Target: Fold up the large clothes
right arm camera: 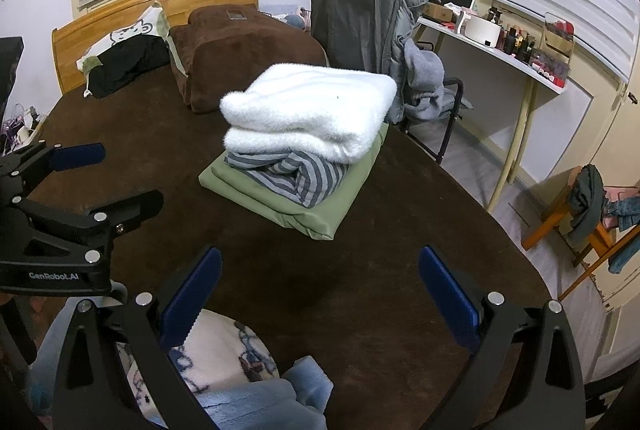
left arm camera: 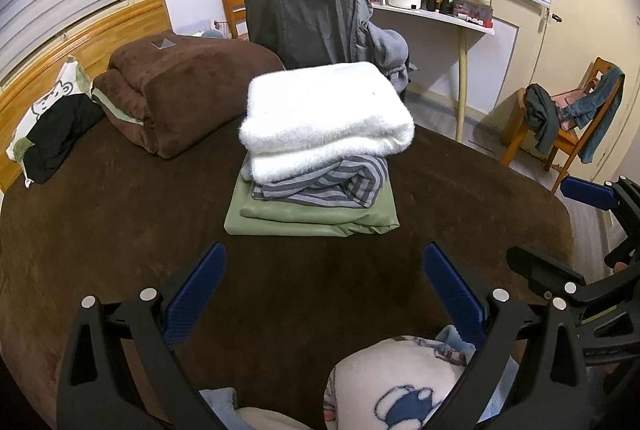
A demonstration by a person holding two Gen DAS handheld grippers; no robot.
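- Left wrist view: my left gripper (left arm camera: 322, 294) hangs spread and empty over the brown bed (left arm camera: 100, 250), since nothing here needs a grip right now.
- The stack (left arm camera: 320, 149) sits at 12 o'clock, well apart from both tools: white blanket (left arm camera: 324, 105) on top, striped cloth (left arm camera: 324, 187) under it, green sheet (left arm camera: 312, 222) as the broad base, so I judge it stays steady.
- My right gripper (right arm camera: 320, 294) is spread too, holding nothing.
- A printed fleece (right arm camera: 224, 350) lies at 6 o'clock beneath the fingers; whether it is laundry I cannot tell.
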